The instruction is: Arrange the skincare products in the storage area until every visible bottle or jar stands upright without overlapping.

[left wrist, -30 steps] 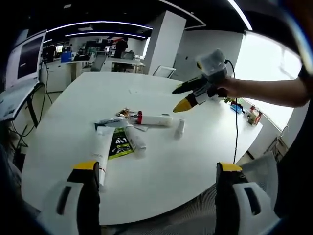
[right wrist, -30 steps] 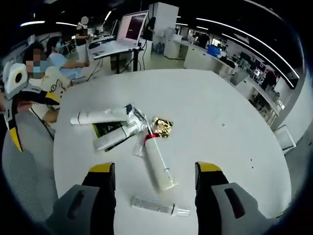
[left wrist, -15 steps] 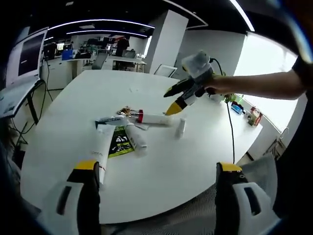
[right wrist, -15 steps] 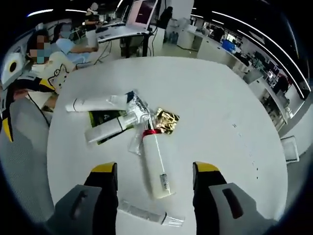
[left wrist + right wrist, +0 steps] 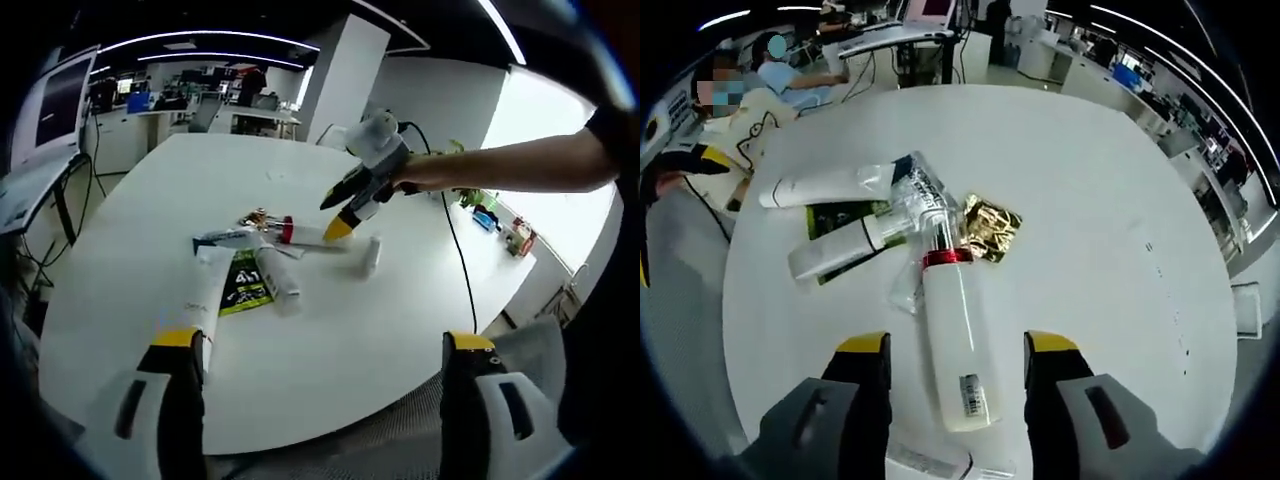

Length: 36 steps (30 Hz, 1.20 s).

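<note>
A heap of skincare items lies flat on the round white table (image 5: 130, 230). A white bottle with a red collar (image 5: 952, 345) lies between the jaws of my right gripper (image 5: 952, 350), which is open just above it. From the left gripper view the same bottle (image 5: 305, 234) lies under the right gripper (image 5: 338, 228). Two white tubes (image 5: 815, 188) (image 5: 840, 250), a green sachet (image 5: 845, 240) and a gold foil packet (image 5: 992, 228) lie beyond. A small clear bottle (image 5: 371, 256) lies apart on its side. My left gripper (image 5: 320, 350) hangs open near the table's edge, holding nothing.
A person's arm (image 5: 510, 165) reaches over the table from the right. Small objects (image 5: 517, 235) stand at the table's far right rim. A seated person (image 5: 740, 90) and desks with a monitor (image 5: 60, 100) lie beyond the table.
My right gripper has moved down and forward until the red-collared bottle lies between its open jaws. The left gripper has hardly moved.
</note>
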{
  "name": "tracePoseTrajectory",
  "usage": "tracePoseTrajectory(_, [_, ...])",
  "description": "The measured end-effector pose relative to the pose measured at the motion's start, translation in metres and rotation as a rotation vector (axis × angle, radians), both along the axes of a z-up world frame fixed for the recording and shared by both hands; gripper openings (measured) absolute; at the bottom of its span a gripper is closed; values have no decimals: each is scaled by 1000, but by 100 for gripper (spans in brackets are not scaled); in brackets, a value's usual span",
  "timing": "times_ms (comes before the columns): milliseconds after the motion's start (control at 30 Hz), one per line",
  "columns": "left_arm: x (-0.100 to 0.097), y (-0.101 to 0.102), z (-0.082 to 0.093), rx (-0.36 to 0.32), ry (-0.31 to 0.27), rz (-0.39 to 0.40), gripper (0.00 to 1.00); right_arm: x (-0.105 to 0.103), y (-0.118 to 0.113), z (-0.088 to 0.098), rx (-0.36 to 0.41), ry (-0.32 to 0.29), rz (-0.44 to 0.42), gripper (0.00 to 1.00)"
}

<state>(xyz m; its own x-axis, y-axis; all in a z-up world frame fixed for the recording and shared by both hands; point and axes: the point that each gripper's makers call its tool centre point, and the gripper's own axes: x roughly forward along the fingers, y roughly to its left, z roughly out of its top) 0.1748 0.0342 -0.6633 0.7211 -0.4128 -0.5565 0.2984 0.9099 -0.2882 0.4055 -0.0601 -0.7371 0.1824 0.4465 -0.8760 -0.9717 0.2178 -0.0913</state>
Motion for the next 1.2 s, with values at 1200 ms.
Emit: tracePoseTrajectory(1200, [6, 2, -9, -30, 44, 37, 91, 4, 13, -34, -85, 64, 123, 35])
